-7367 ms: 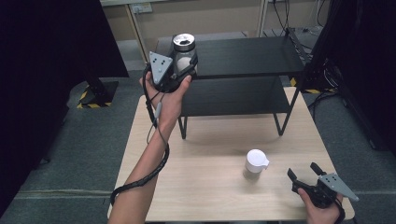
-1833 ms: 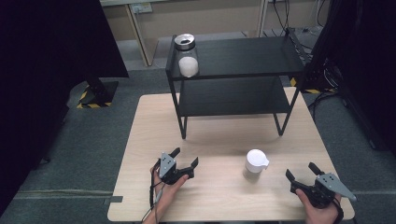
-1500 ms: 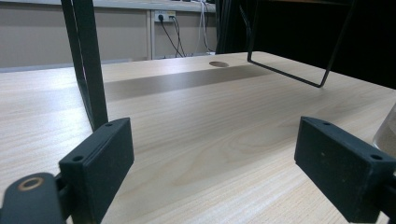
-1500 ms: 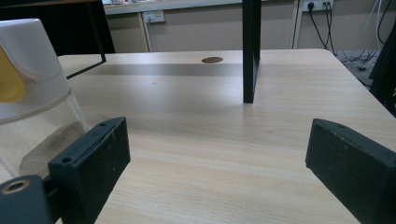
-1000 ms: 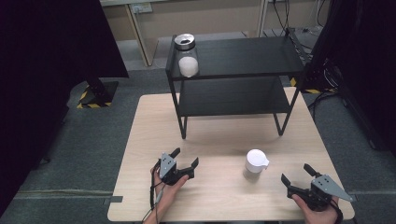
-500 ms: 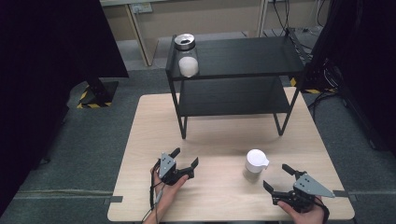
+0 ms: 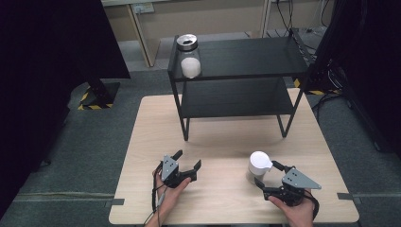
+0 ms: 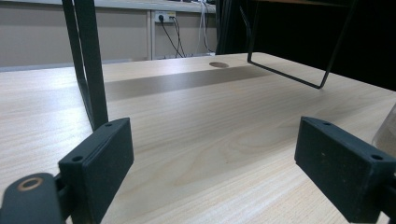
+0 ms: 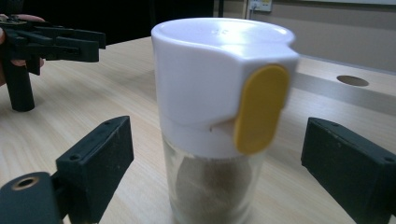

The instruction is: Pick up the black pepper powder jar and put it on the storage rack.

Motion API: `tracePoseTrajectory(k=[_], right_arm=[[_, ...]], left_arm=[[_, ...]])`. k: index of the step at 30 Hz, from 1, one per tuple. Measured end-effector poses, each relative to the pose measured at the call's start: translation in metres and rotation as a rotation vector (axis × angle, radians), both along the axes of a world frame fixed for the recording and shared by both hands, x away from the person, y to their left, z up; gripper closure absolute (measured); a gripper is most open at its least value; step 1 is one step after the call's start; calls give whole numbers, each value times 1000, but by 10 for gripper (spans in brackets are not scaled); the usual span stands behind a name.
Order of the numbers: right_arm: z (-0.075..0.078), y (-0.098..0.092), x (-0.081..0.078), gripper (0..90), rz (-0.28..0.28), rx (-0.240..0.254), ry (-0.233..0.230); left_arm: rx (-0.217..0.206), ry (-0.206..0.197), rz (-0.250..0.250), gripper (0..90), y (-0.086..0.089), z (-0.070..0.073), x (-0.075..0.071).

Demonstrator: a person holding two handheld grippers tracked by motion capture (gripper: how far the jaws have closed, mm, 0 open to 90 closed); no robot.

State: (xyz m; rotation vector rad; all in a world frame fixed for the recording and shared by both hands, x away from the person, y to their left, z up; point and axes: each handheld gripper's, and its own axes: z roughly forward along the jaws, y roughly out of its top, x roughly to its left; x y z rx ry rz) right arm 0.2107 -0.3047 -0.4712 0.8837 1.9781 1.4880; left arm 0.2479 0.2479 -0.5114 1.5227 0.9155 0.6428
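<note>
Right gripper jaws closing, gaps either side of jar, left gripper released, clear tabletop ahead

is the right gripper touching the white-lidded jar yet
Apart. The right gripper view shows the jar standing between the right gripper pads, with bare table visible either side.

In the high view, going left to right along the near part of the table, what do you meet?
Left gripper → white-lidded jar → right gripper, its jaws either side of the jar and just closing in, with gaps showing on both sides.
</note>
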Motion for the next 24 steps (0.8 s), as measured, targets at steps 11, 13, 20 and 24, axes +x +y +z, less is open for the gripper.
tracePoseTrajectory(k=[11,13,20,24], right_arm=[[-5,14,13,202,11,-11,0],[-6,13,12,218,8,-10,0],[-10,11,14,285,3,-2,2],[-13,12,13,304,-6,2,0]], left_arm=[[-8,3,1,113,0,0,0],[-4,4,0,113,0,0,1],[0,3,-2,113,0,0,1],[-3,6,-1,113,0,1,1]])
